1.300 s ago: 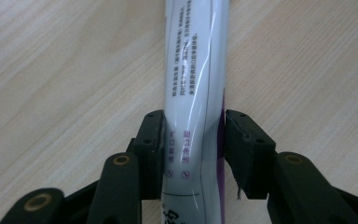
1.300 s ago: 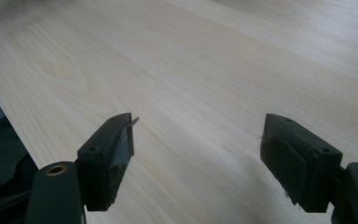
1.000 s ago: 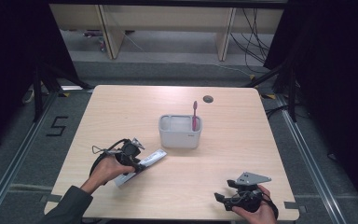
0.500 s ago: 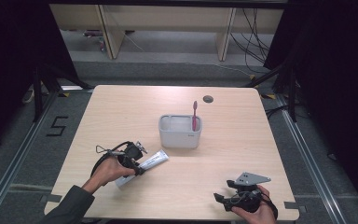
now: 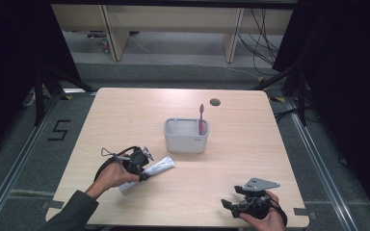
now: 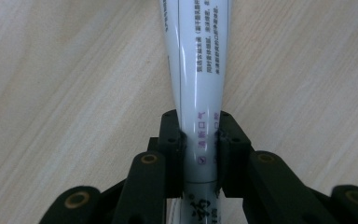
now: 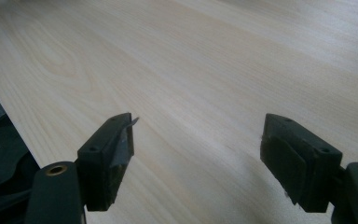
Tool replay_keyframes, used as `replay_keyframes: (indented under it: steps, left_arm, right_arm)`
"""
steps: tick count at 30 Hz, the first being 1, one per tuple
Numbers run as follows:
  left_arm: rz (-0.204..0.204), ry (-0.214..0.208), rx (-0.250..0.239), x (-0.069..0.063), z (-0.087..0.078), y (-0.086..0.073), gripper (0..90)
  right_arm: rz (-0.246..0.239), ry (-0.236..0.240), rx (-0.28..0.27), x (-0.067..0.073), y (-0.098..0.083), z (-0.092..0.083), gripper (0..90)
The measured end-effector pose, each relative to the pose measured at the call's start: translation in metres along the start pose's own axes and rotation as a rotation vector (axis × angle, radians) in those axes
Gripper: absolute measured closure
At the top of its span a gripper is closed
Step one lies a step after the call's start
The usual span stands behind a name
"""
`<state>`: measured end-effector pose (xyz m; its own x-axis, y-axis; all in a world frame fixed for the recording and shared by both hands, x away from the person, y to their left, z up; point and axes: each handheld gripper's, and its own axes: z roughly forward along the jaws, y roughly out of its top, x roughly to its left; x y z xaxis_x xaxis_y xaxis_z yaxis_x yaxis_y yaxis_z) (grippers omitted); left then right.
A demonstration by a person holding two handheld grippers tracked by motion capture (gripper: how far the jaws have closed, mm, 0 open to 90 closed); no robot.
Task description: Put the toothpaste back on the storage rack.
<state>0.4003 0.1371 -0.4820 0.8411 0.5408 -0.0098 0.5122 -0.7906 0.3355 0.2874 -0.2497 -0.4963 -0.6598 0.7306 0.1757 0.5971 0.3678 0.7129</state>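
The left gripper [image 6: 199, 140] has just been closing its jaws, and its pads now press both sides of a white plastic toothpaste tube [image 6: 198, 70] lying flat on the pale wooden table [image 5: 125, 120], near the front-left of a grey rectangular holder [image 5: 186, 140] bearing a pink toothbrush [image 5: 201, 118]. The right gripper [image 7: 196, 154], jaws wide and holding nothing, hovers well to the holder's front-right.

Dim, dark surroundings; glare on tube [image 6: 196, 70]; perhaps slightly soft.

A glossy white plastic toothpaste tube [image 6: 198, 84] is gleaming at frame centre, matt black plastic jaws are showing below, and the smooth, pale wood-grain table [image 6: 65, 93] is lying matt around.
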Motion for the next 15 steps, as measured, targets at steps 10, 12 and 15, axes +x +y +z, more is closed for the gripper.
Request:
replay_keyframes:
  steps: [10,12,15]
  left_arm:
    - [0.026,-0.007,0.062,-0.0002,-0.0009,0.0051,74.9]
    - [0.031,-0.005,0.064,-0.0002,-0.0007,0.0051,74.8]
    - [0.028,-0.011,0.071,0.0008,-0.0005,0.0056,74.8]
  right_arm:
    - [-0.023,-0.006,-0.008,-0.0012,0.0005,0.0000,26.8]
    - [-0.013,-0.009,-0.002,-0.0008,0.0001,-0.0005,26.7]
    - [-0.024,-0.008,-0.004,-0.0020,0.0004,-0.0001,26.8]
